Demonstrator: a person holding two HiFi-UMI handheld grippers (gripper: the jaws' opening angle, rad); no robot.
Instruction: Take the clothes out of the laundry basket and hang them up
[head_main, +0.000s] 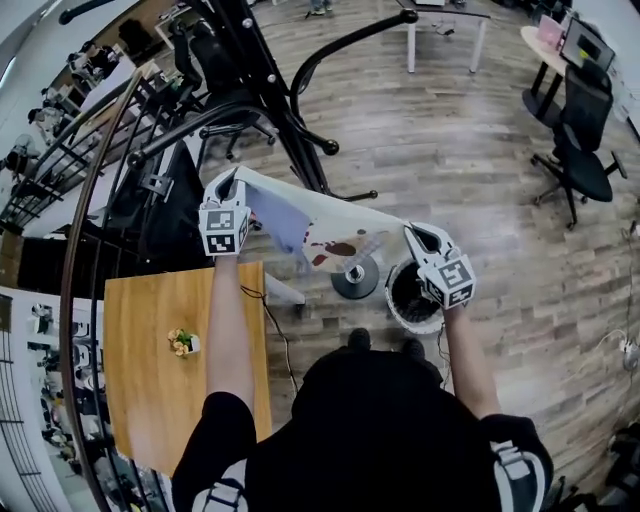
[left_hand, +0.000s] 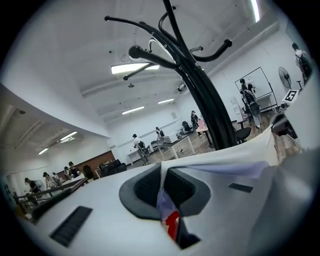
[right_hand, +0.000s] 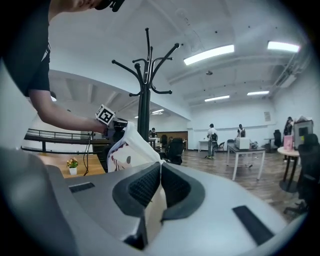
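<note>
1. Your left gripper (left_hand: 162, 186) is clamped on one edge of the white garment (head_main: 312, 222), and your right gripper (right_hand: 159, 184) is clamped on the other. The cloth hangs stretched between them on your side of the coat rack (head_main: 283, 118). Each pinch takes only a thin fold, so a hard pull apart could drag the hem out of one pair of jaws.
2. If one side slips, I'd expect the garment to swing down toward the laundry basket (head_main: 414, 325). The basket stands on the floor just beside the rack's base, so the cloth could also land on the floor next to it.
3. The rack's curved arms spread in several directions. If you carry the cloth taut and flat, it may snag on a lower arm instead of settling over a hook.
4. A push against the pole could rock the rack. I cannot tell whether its base is heavy.
</note>
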